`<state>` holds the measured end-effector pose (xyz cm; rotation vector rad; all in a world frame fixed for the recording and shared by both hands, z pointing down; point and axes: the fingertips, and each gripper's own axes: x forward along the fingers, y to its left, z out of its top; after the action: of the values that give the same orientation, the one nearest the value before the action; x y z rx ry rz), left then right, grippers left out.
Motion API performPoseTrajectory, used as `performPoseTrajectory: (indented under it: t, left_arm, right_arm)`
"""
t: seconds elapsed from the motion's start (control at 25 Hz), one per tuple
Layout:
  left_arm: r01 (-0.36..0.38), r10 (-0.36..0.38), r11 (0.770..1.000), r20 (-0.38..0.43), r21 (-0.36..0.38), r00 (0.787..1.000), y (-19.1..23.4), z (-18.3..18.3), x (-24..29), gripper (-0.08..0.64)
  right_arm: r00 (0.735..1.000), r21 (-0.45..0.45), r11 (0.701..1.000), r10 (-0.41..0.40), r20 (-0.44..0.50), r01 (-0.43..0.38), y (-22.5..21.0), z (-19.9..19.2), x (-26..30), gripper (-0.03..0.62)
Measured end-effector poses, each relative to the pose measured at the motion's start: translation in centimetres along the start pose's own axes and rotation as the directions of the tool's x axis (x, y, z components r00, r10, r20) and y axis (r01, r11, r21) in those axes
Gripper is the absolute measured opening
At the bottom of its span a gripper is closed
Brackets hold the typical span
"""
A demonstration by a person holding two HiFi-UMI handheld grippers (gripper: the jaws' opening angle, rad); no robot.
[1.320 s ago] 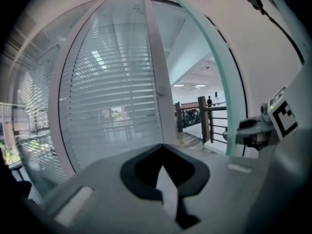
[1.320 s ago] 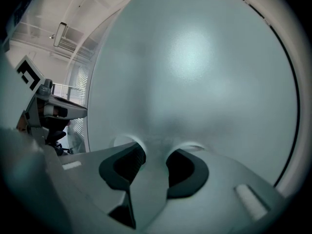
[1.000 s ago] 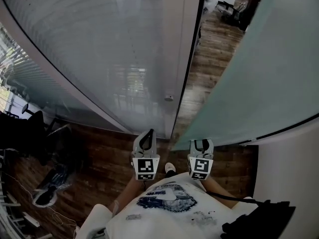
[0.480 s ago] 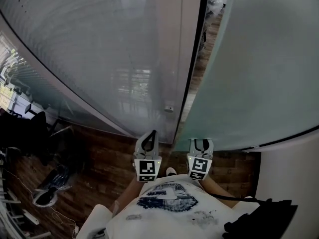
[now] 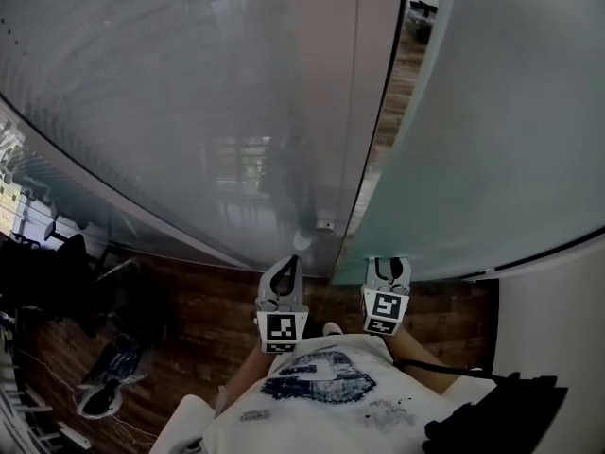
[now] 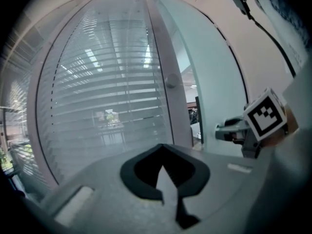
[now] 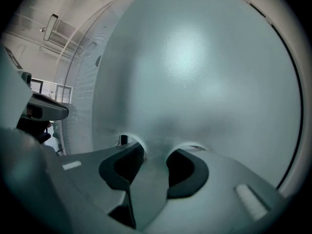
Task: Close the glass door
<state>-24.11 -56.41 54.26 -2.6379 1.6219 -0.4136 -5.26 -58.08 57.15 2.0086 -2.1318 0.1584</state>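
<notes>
The frosted glass door (image 5: 501, 140) fills the right of the head view; a narrow gap (image 5: 395, 74) separates its dark edge from the grey frame post (image 5: 331, 112). My right gripper (image 5: 388, 270) is open, its fingertips right at the door's lower face with nothing between them. The frosted pane (image 7: 195, 72) covers nearly all of the right gripper view, behind the spread right gripper (image 7: 155, 152). My left gripper (image 5: 286, 274) is shut and empty, pointing at the foot of the post. In the left gripper view the left gripper (image 6: 163, 165) faces the post, the door (image 6: 214, 82) to its right.
A fixed glass panel with blinds (image 5: 189, 112) runs left of the post, which carries a small round fitting (image 5: 324, 223). Wooden floor (image 5: 189, 301) lies below. A black chair (image 5: 47, 272) and a shoe-like object (image 5: 109, 376) sit at the left. A white wall (image 5: 558, 329) stands at the right.
The gap between the door's edge and the frame post has narrowed. Both grippers and the view have moved forward, closer to the glass.
</notes>
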Motion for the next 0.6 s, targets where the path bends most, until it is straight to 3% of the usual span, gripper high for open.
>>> performPoseTrajectory:
  t: [0.6]
  left_arm:
    - [0.178, -0.178, 0.984, 0.007, 0.021, 0.984, 1.2, 0.0, 2.7, 0.002]
  right_arm:
    - [0.997, 0.012, 0.997, -0.074, -0.030, 0.075, -0.7, 0.4, 2.5, 0.133]
